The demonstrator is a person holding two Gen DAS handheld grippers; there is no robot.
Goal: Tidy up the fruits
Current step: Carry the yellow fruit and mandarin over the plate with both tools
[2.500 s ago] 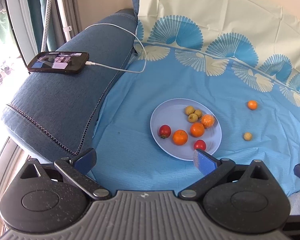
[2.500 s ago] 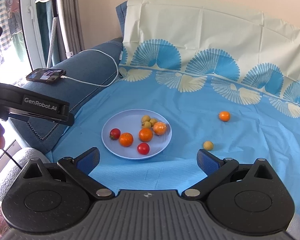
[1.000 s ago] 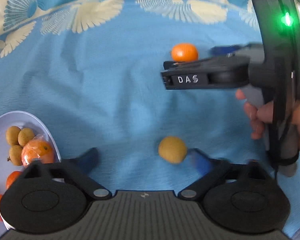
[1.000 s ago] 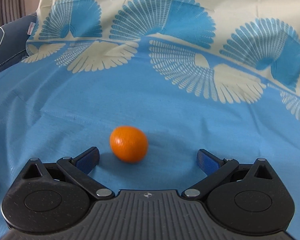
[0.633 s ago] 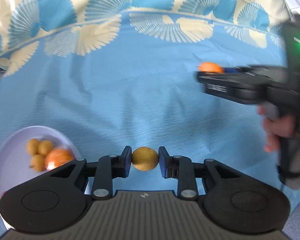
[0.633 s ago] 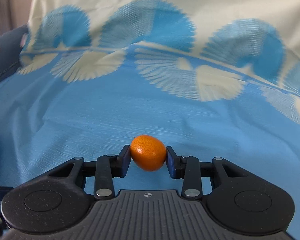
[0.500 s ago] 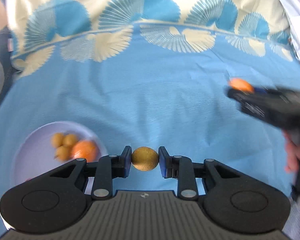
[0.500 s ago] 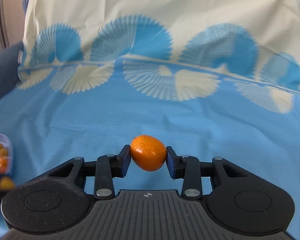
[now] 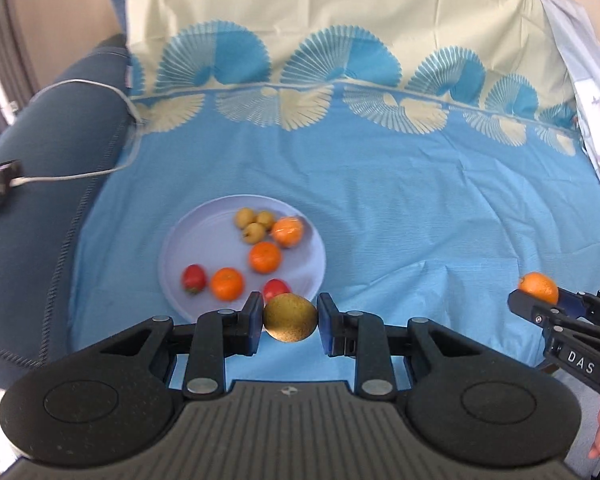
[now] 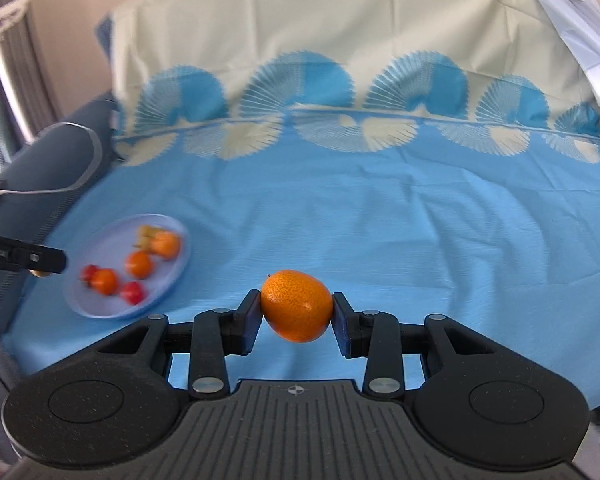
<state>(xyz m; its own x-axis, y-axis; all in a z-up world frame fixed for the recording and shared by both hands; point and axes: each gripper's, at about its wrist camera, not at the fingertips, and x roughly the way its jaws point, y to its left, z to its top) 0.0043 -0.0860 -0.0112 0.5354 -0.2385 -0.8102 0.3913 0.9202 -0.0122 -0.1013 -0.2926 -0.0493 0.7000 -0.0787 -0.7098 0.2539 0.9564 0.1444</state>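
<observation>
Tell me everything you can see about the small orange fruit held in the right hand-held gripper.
The small orange fruit is oval, bright orange, with finely dimpled, slightly glossy peel and a tiny stem nub at its upper left. It looks whole and unbruised. The right hand-held gripper clamps it by its two sides between blue pads, lifted clear of the blue cloth. Nothing else touches it; the plate lies off to the left.

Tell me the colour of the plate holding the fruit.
Pale lilac-blue plate, clearest in the left wrist view.

Both wrist views look forward and down past their fingers; both share the plate [image 9: 172, 256] [image 10: 80, 300] and blue sheet [image 9: 420, 216] [image 10: 420, 216].
</observation>
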